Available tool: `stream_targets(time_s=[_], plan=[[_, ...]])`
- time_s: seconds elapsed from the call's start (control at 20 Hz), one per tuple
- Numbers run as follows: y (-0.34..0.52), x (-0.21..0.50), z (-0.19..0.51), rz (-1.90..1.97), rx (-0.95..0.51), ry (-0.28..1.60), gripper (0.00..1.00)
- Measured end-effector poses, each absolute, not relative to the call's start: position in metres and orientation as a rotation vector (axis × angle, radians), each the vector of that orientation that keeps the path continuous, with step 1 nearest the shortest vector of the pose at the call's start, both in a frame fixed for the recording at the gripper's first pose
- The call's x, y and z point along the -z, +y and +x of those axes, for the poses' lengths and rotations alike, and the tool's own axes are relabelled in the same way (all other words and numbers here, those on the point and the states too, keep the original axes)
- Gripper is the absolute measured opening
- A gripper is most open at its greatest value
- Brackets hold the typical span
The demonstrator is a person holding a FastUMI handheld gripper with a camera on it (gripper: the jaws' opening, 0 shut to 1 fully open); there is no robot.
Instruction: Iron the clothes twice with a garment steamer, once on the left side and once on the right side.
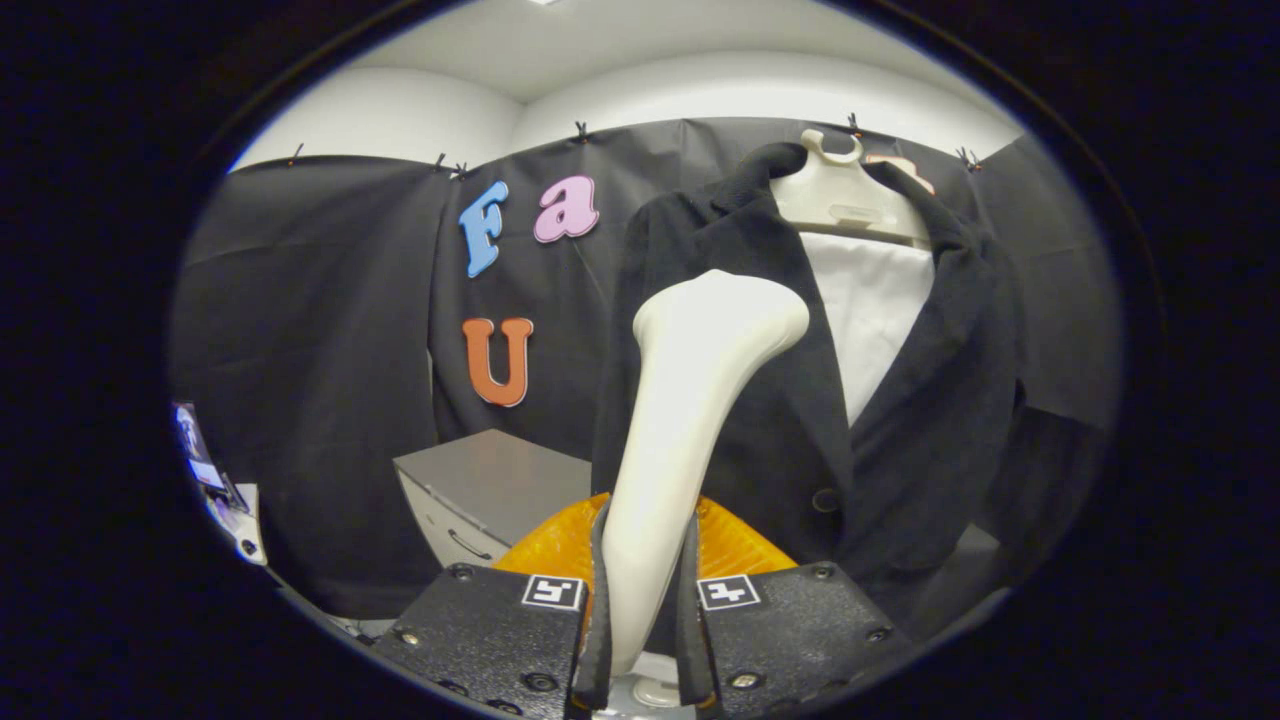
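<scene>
We get bright, even light from overhead, so the glossy cream plastic steamer handle (690, 400) has a soft sheen while the dark wool jacket (780, 400) loses detail. Fisheye bends the edges hard; the near fingers (600, 600) look slightly soft.

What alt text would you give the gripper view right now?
The tongs are shut on the white steamer, its head raised against the left front of a dark jacket hanging on a white hanger. A grey cabinet stands lower left.
</scene>
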State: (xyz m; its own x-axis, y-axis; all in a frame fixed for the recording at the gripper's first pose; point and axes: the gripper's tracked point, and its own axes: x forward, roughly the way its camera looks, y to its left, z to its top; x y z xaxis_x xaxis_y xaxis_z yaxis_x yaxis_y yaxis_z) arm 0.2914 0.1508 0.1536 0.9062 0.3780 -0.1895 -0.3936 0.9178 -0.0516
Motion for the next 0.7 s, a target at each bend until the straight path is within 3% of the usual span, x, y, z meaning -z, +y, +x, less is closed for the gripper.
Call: stream_targets(time_s=[0.7], plan=[[0.126, -0.022, 0.264, -0.067, -0.358, 0.363, 0.29]])
